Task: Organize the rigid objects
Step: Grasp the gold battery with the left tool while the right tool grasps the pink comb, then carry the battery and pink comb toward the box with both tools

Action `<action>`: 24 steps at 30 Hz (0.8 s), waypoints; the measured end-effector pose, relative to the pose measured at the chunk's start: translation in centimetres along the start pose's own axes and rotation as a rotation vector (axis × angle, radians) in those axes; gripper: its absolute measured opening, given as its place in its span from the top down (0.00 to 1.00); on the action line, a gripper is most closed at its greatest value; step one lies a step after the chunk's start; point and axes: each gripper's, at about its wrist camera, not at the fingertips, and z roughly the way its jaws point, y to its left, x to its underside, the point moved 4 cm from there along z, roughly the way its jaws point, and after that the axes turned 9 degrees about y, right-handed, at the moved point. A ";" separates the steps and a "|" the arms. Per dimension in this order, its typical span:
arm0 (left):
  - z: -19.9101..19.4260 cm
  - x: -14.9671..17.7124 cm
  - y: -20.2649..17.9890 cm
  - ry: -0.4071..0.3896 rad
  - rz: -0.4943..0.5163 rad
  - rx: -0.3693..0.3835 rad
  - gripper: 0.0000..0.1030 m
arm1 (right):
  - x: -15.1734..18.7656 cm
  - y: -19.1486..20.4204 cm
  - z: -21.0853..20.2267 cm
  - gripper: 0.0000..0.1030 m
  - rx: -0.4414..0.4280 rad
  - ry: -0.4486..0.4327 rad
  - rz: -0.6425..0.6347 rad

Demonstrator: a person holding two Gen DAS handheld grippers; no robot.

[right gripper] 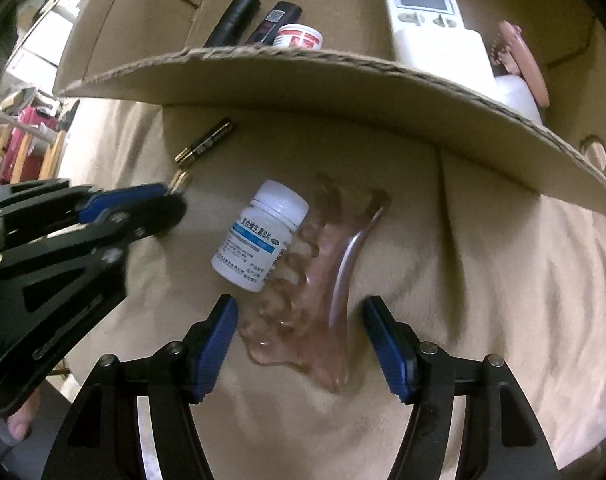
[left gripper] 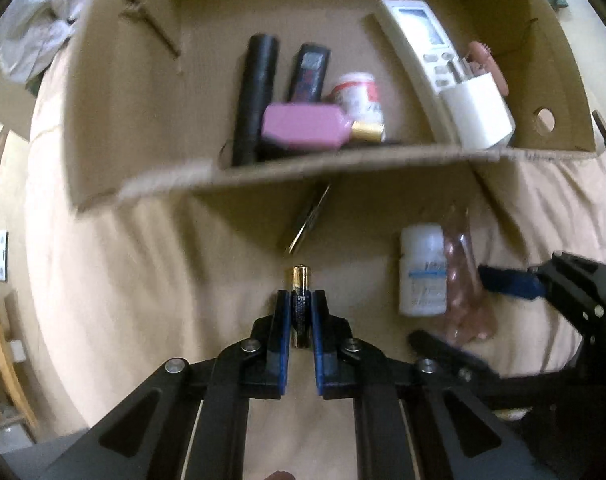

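My left gripper is shut on a black and gold battery, held over the tan cloth in front of a cardboard box. My right gripper is open, its jaws on either side of a clear pink hair claw on the cloth. A white pill bottle lies against the claw's left side. A second battery lies near the box wall. The left gripper shows in the right wrist view.
In the box lie a white remote, a white charger, a pink eraser, a black tube, a dark lighter, a small red-white jar and a pink brush. Furniture stands at the far left.
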 end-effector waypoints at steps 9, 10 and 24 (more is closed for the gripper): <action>-0.4 2.3 1.7 0.015 -0.041 0.000 0.91 | 0.9 1.6 0.2 0.46 0.009 0.014 -0.040; -0.5 2.5 1.7 0.015 -0.042 0.003 0.91 | 1.2 1.6 0.2 0.46 -0.001 0.027 -0.046; -0.5 1.9 0.8 0.012 -0.031 -0.023 0.91 | 1.8 5.1 2.4 0.45 0.119 0.035 -0.117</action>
